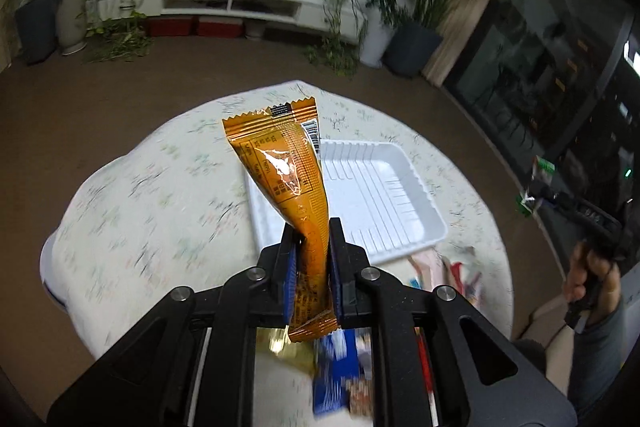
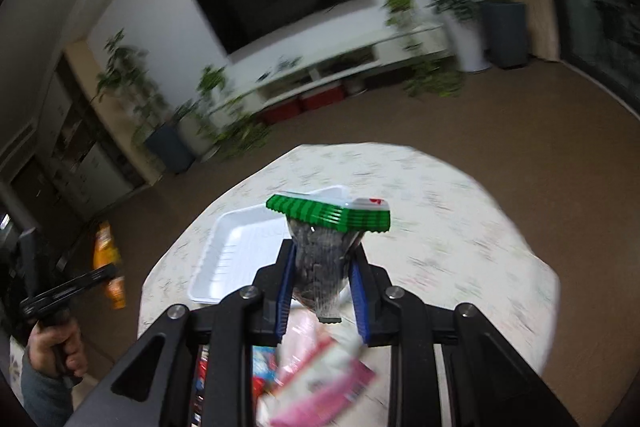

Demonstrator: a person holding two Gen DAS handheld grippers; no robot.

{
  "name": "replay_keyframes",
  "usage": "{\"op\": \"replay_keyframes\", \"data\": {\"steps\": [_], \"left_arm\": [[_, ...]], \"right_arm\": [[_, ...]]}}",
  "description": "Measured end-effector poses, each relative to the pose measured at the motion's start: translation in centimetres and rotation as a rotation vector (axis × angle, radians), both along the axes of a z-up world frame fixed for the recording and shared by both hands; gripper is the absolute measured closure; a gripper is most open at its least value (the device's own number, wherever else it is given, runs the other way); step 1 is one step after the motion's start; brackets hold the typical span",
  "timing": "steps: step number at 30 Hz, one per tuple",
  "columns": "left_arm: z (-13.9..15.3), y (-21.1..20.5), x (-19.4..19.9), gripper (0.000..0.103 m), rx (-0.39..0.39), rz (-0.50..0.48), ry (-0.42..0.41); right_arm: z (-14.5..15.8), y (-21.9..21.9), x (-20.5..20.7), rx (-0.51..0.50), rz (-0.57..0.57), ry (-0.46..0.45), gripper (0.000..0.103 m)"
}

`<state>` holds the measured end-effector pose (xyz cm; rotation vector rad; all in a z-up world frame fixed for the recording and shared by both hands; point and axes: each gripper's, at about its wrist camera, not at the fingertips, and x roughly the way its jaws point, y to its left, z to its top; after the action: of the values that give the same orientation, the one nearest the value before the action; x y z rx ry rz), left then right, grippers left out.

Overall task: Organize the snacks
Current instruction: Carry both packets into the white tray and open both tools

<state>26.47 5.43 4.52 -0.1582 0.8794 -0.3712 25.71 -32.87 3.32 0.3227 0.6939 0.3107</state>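
My left gripper [image 1: 313, 231] is shut on an orange snack packet [image 1: 286, 167], which sticks up above the table. Beyond it lies an empty white tray [image 1: 384, 195] on the round floral tablecloth [image 1: 160, 187]. My right gripper [image 2: 322, 251] is shut on a clear bag of dark pieces with a green top edge [image 2: 328, 215], held above the table. The white tray [image 2: 236, 251] shows to its left. In the right wrist view the left gripper with the orange packet [image 2: 106, 247] appears at far left; in the left wrist view the right gripper [image 1: 536, 195] hangs at far right.
Loose snack packets lie near the table's front edge: blue and gold ones [image 1: 340, 379] under my left gripper, pink ones [image 2: 320, 379] under my right. Brown floor surrounds the table. A TV console [image 1: 224, 3] and potted plants [image 1: 416, 39] stand by the far wall.
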Motion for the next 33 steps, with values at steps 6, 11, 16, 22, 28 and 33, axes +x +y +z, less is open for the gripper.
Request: {"op": "replay_keyframes", "data": {"steps": [6,11,16,22,28,33], "left_arm": [[-3.3,-5.8,6.6,0.091,0.114,-0.084,0.09],[-7.8,-8.8,10.0,0.091,0.168,-0.078,0.175],[-12.0,-9.8,11.5,0.091,0.21,-0.078,0.253],[-14.6,-10.4,11.6,0.09,0.254,-0.073,0.305],[-14.8,-11.1,11.6,0.088,0.275,-0.076,0.296],[-14.7,-11.4,11.5,0.082,0.277,-0.074,0.28]], "right_arm": [[-3.9,7.8,8.2,-0.076,0.192,0.177,0.076],[-8.3,10.5,11.9,-0.146,0.234,0.29,0.076],[-11.2,11.0,12.9,-0.176,0.252,0.36,0.076],[-12.7,10.7,13.4,-0.199,0.235,0.413,0.075],[-13.4,11.6,13.0,-0.228,0.227,0.412,0.062],[-13.3,11.6,13.1,-0.224,0.218,0.404,0.057]]}}
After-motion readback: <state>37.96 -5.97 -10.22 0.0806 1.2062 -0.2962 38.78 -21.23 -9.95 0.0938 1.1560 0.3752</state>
